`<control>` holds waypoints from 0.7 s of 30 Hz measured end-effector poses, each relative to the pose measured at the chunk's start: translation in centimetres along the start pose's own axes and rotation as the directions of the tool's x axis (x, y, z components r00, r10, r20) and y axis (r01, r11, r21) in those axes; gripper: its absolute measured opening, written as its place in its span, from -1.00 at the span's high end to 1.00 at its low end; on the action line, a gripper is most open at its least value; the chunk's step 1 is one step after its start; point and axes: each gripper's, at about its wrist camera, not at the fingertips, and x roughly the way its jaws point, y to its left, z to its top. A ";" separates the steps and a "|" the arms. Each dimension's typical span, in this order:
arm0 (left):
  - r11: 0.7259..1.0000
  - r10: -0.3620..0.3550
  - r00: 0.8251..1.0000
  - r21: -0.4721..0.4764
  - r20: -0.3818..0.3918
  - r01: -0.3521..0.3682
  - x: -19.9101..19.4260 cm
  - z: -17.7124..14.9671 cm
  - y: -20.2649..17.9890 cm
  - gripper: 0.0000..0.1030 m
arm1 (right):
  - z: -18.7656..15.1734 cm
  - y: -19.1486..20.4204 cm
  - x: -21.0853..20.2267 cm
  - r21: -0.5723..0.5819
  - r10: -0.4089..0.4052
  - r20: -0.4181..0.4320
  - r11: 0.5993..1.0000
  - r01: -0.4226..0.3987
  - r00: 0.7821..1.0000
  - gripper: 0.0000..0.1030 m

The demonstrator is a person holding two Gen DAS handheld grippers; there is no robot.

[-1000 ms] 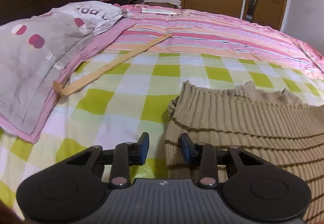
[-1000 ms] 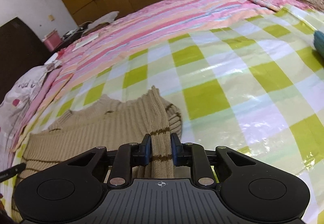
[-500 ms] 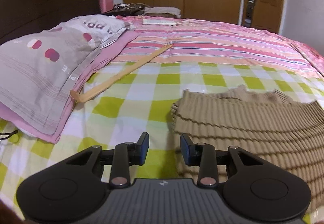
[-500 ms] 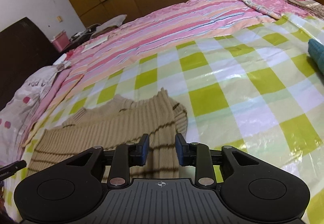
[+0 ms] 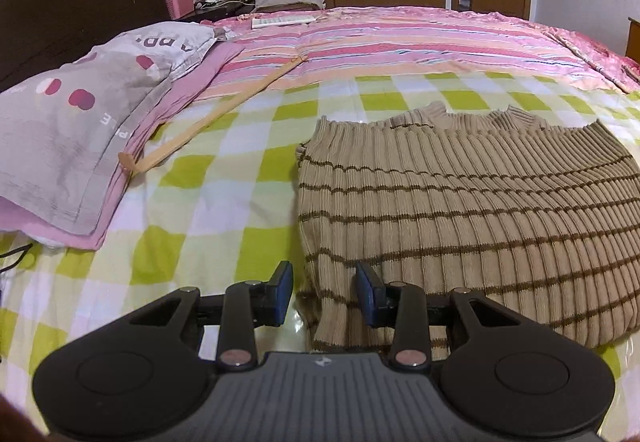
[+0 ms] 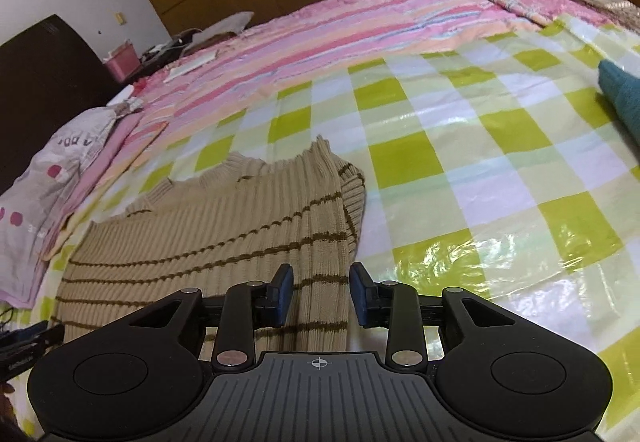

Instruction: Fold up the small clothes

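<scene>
Tan striped sweater (image 5: 460,210) lies flat on the checked sheet (image 5: 208,202), lower right. Left gripper (image 5: 325,292) and right gripper (image 6: 320,292) both hang part-open over its hem, gripping nothing.

At the bottom centre of each wrist view, the left gripper (image 5: 325,292) and the right gripper (image 6: 322,292) point downward at a slant, blue-padded jaws parted and pressing on nothing.

We count one striped sweater (image 5: 460,202), one checked sheet (image 5: 224,202), one striped blanket (image 5: 400,46), two pillows (image 5: 72,114), one wooden stick (image 5: 212,118), one pink basket (image 5: 180,0) and one teal cloth (image 6: 622,98). We see two grippers, left (image 5: 325,294) and right (image 6: 321,292).
</scene>
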 end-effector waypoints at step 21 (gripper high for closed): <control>0.994 -0.016 0.999 0.113 0.044 0.011 -3.8 -0.6 -4.5 0.19 | -2.5 -0.1 -1.5 -0.038 -0.007 -0.062 0.999 0.005 0.998 0.33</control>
